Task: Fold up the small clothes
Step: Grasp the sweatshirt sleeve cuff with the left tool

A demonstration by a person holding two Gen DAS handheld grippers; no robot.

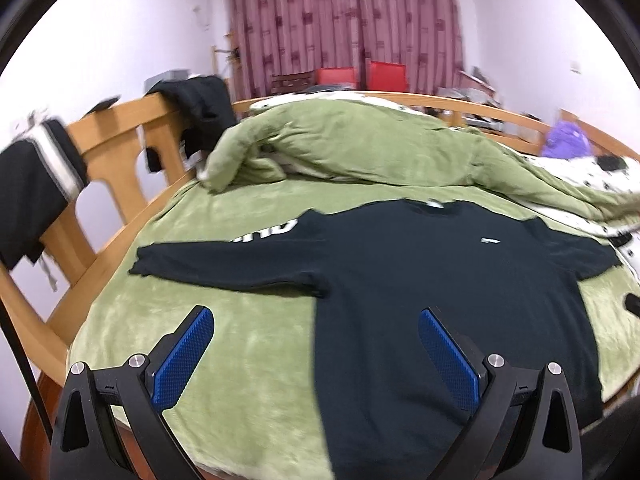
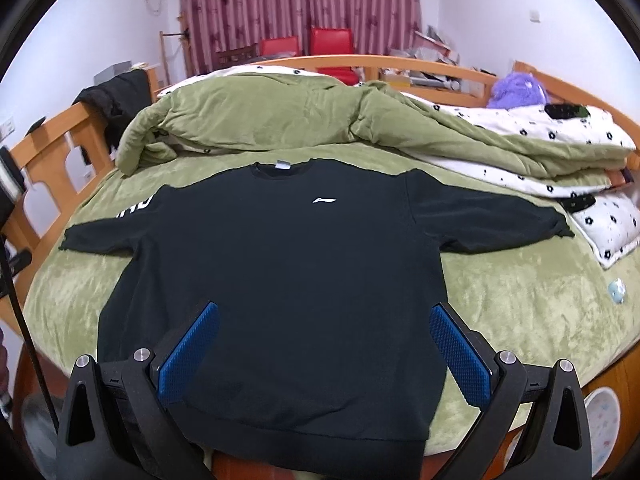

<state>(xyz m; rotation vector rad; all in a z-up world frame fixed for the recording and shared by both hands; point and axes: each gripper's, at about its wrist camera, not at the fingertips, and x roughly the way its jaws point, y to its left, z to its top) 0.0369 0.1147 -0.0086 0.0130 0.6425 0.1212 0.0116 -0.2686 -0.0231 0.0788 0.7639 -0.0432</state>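
A black long-sleeved sweatshirt (image 2: 288,264) with a small white chest logo lies flat, front up, on the green bed cover (image 2: 520,304), both sleeves spread out sideways. It also shows in the left wrist view (image 1: 440,280). My left gripper (image 1: 316,320) is open and empty, held above the sweatshirt's left side and hem. My right gripper (image 2: 324,316) is open and empty, held above the lower middle of the sweatshirt. Both have blue ribbed pads.
A bunched green and white patterned quilt (image 2: 320,120) lies behind the sweatshirt. A wooden bed rail (image 1: 120,152) with dark clothes draped on it runs along the left. A purple plush (image 2: 516,88) sits far right. Red chairs (image 2: 332,42) and curtains stand behind.
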